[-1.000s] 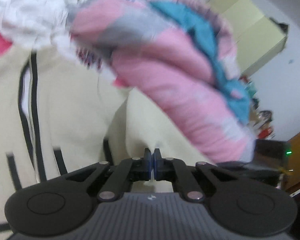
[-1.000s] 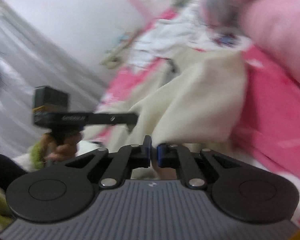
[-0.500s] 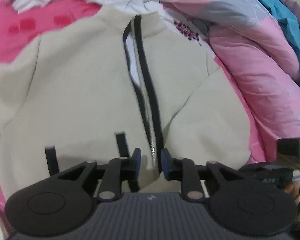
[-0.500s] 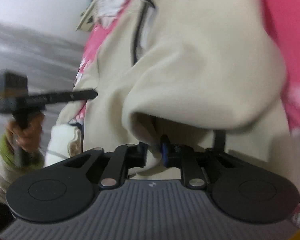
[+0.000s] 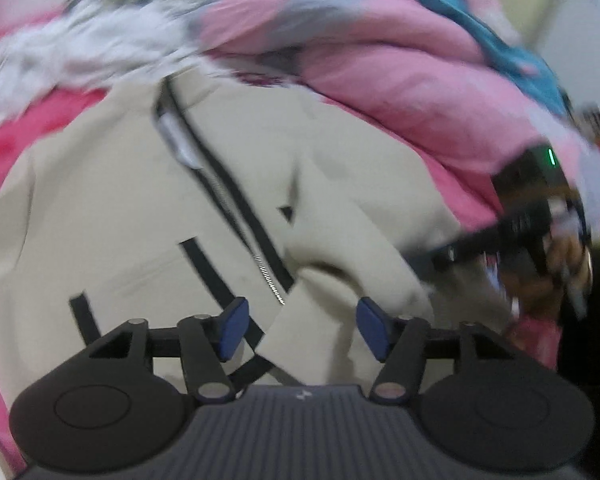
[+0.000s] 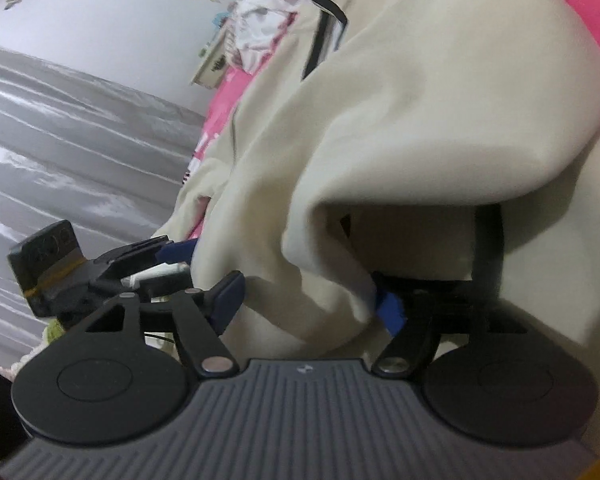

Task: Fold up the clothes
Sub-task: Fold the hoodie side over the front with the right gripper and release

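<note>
A cream zip-up jacket (image 5: 148,216) with black trim lies front-up on a pink bed sheet (image 5: 24,136). Its right sleeve is folded across the body, the cuff (image 5: 308,336) lying between the jaws of my left gripper (image 5: 300,328), which is open. My right gripper (image 6: 312,300) is open too, with a fold of the same jacket (image 6: 420,120) draped between its spread jaws. The right gripper also shows at the right of the left wrist view (image 5: 512,220), and the left gripper at the left of the right wrist view (image 6: 100,268).
A bunched pink, grey and teal quilt (image 5: 400,68) lies along the far right of the bed. A white garment (image 5: 80,48) is heaped beyond the jacket's collar. A grey curtain (image 6: 60,152) and a white wall (image 6: 120,12) lie off the bed's side.
Both grippers have gone from shut to open. The sleeve they carried now lies folded across the jacket front. The left view has swung down onto the jacket.
</note>
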Motion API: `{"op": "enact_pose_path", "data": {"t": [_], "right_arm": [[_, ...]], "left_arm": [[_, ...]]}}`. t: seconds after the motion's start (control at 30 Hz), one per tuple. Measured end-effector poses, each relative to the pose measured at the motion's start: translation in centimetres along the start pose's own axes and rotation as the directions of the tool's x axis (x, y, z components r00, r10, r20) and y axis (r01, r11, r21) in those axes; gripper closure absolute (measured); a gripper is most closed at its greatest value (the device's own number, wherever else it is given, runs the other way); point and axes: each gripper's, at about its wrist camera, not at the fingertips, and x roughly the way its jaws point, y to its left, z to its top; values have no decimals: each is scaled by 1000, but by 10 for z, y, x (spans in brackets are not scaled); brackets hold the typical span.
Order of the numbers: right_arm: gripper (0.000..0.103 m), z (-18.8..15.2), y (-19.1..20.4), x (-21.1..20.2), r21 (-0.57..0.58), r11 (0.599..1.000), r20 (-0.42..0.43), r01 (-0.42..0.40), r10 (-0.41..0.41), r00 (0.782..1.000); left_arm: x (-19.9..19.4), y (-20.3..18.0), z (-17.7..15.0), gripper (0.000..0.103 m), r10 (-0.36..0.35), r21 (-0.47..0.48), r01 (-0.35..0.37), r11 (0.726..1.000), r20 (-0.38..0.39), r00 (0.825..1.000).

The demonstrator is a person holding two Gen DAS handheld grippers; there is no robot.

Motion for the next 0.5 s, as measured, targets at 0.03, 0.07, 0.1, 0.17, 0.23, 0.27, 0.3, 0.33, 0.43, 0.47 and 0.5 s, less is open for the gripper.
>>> {"op": "enact_pose_path", "data": {"t": [0.03, 0.07, 0.1, 0.17, 0.23, 0.27, 0.3, 0.33, 0.43, 0.47, 0.5], "right_arm": [[23, -2, 2, -2, -30, 1000, 12, -8, 8, 1000], [22, -5, 5, -4, -65, 998, 25, -16, 18, 1000], [21, -6, 7, -5, -97, 995, 32, -17, 20, 999], [21, -4, 8, -2, -121, 993, 36, 3, 2, 999], [21, 1, 5, 6, -100, 995, 37, 16, -13, 999], [21, 4, 4, 11, -96, 995, 36, 15, -12, 999], [21, 6, 3, 15, -96, 995, 36, 13, -10, 999], [21, 8, 2, 19, -96, 995, 35, 11, -7, 999], [26, 15, 4, 31, -114, 993, 32, -7, 11, 999], [28, 12, 2, 29, -113, 994, 29, -13, 16, 999], [34, 9, -1, 24, -107, 994, 23, -15, 18, 1000]], "left_arm": [[1, -5, -2, 38, -2, 36, 2, 999, -9, 1000], [2, -8, -5, 38, 1, 64, 0, 998, -16, 1000], [3, -10, -6, 38, 1, 85, 1, 996, -23, 1000], [7, -10, -9, 38, 1, 104, 2, 995, -27, 1000], [15, -7, -7, 38, 1, 113, 2, 994, -25, 1000], [20, -4, -5, 38, -1, 114, 3, 994, -23, 1000], [26, -1, -1, 38, -3, 112, 5, 994, -21, 1000], [32, 4, 1, 38, -11, 108, 13, 994, -21, 1000], [46, 8, 4, 40, -51, 98, 54, 994, -30, 998], [50, 9, 3, 41, -62, 98, 65, 993, -32, 998], [54, 10, 2, 42, -70, 90, 73, 993, -35, 997]]}}
